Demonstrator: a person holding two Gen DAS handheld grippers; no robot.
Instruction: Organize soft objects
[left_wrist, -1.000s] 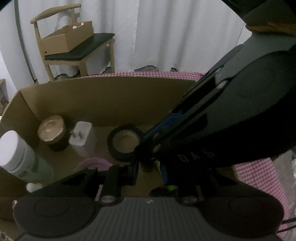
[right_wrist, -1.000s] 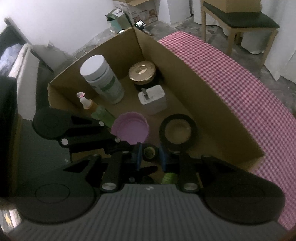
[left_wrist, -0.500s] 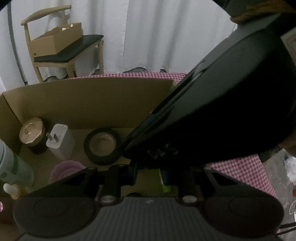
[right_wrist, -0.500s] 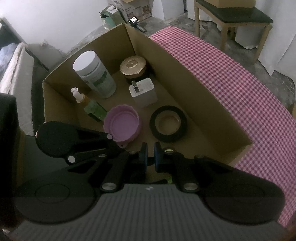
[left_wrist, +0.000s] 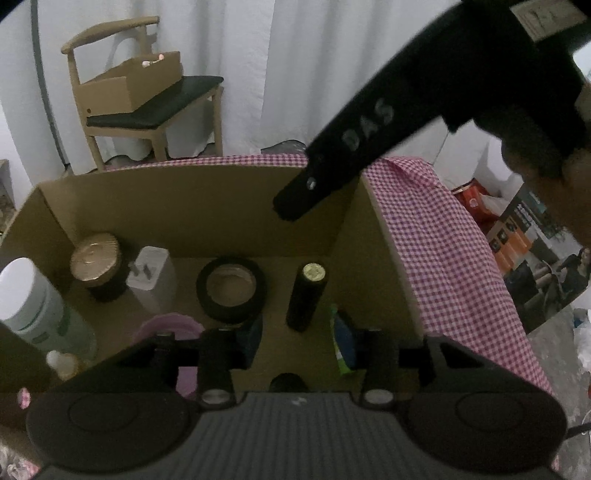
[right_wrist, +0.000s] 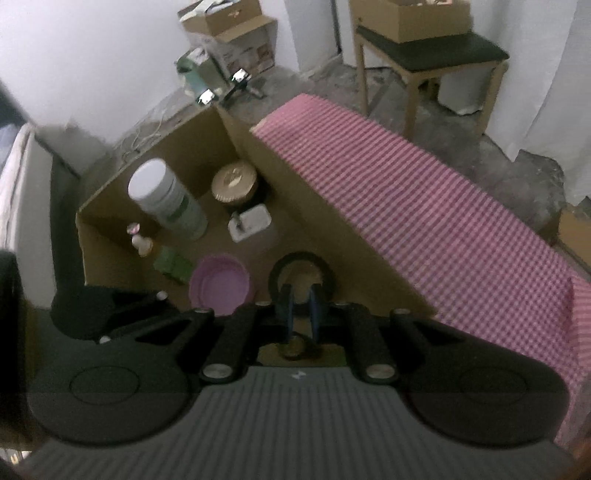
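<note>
A cardboard box (left_wrist: 192, 206) sits on a pink checked tablecloth (left_wrist: 443, 236). Inside stand a small dark bottle with a gold cap (left_wrist: 306, 295), a black tape roll (left_wrist: 231, 288), a white charger (left_wrist: 151, 277), a gold-lidded jar (left_wrist: 96, 262), a white canister (left_wrist: 33, 302) and a purple lid (left_wrist: 166, 325). My left gripper (left_wrist: 299, 332) is open and empty, low in the box on either side of the bottle. My right gripper (right_wrist: 299, 306) hovers above the box, its fingers close together with nothing between them; it crosses the left wrist view (left_wrist: 369, 122). The bottle's cap (right_wrist: 291, 347) shows below it.
A small pump bottle (right_wrist: 142, 242) and a green pack (right_wrist: 171, 264) stand at the box's near-left side. A wooden chair (left_wrist: 147, 107) with a cardboard box on it stands by the white curtain. More boxes (right_wrist: 229, 29) lie on the floor.
My right gripper has let go of the dark bottle and lifted up and back out of the box. The bottle now stands alone by the tape roll. My left gripper has opened wide.
</note>
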